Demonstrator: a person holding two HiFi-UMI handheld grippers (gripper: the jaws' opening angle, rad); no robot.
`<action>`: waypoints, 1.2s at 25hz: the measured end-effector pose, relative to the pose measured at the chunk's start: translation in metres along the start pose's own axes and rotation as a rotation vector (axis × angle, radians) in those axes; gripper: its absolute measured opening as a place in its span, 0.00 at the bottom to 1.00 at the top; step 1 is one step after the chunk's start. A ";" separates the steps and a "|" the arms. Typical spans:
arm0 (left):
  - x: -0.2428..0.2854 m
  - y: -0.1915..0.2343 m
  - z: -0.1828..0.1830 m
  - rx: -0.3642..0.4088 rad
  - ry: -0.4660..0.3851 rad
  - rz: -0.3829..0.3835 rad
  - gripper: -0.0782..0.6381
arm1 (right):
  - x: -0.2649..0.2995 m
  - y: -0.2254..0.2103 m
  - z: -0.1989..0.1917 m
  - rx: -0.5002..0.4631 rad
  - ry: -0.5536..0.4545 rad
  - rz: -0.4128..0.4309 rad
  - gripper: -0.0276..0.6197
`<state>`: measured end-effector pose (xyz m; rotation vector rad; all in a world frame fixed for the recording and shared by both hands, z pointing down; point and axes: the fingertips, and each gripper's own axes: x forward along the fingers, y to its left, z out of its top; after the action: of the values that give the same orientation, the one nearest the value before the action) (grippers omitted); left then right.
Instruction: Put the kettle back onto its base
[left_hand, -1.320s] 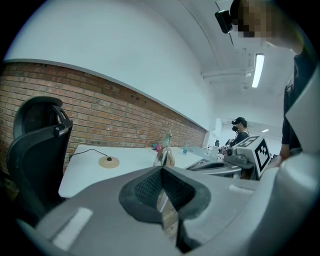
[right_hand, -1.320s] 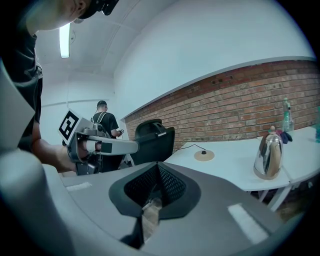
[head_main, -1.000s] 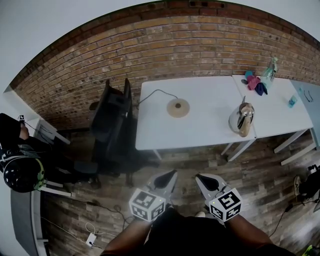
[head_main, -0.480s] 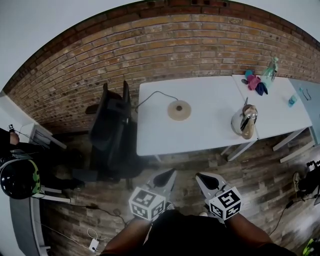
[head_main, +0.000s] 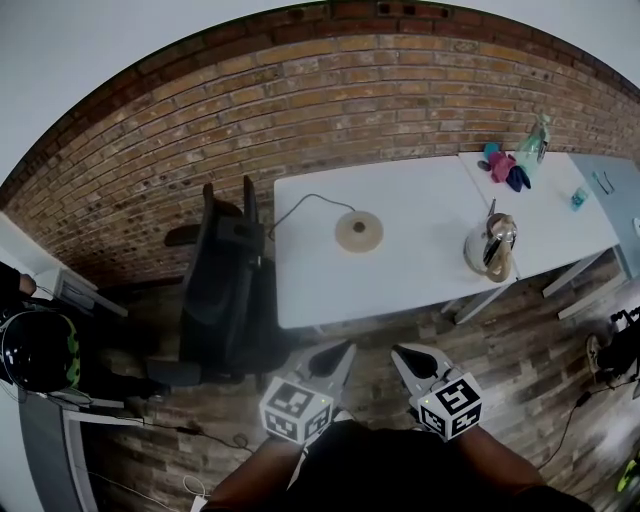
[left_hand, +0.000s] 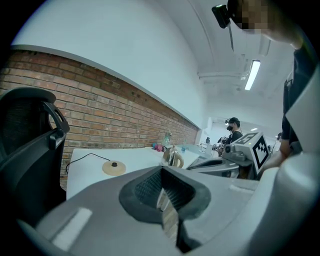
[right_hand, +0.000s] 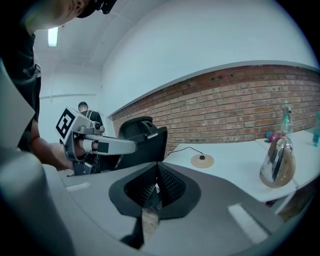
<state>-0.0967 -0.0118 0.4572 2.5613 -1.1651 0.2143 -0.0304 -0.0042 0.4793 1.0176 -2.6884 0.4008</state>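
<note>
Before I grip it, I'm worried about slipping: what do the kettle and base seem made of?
Kettle: glossy body with mirror-like reflections, likely polished steel, possibly glass.
Base: matte tan disc with a dark centre, plastic or wood; unclear from here.

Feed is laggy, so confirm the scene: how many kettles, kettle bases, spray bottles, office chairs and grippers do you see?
Kettle: 1
Kettle base: 1
Spray bottle: 1
Office chair: 1
Grippers: 2, left gripper and right gripper
Total: 6
</note>
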 end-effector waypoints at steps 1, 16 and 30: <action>-0.001 0.003 0.001 0.002 0.001 -0.006 0.11 | 0.004 0.001 0.001 0.001 -0.001 -0.005 0.09; -0.009 0.045 -0.001 0.021 0.038 -0.108 0.11 | 0.046 0.011 0.012 0.023 -0.002 -0.097 0.09; 0.018 0.055 0.002 0.010 0.035 -0.109 0.11 | 0.052 -0.026 0.029 0.010 -0.014 -0.134 0.09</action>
<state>-0.1266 -0.0596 0.4722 2.6094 -1.0113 0.2383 -0.0540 -0.0640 0.4731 1.1999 -2.6135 0.3820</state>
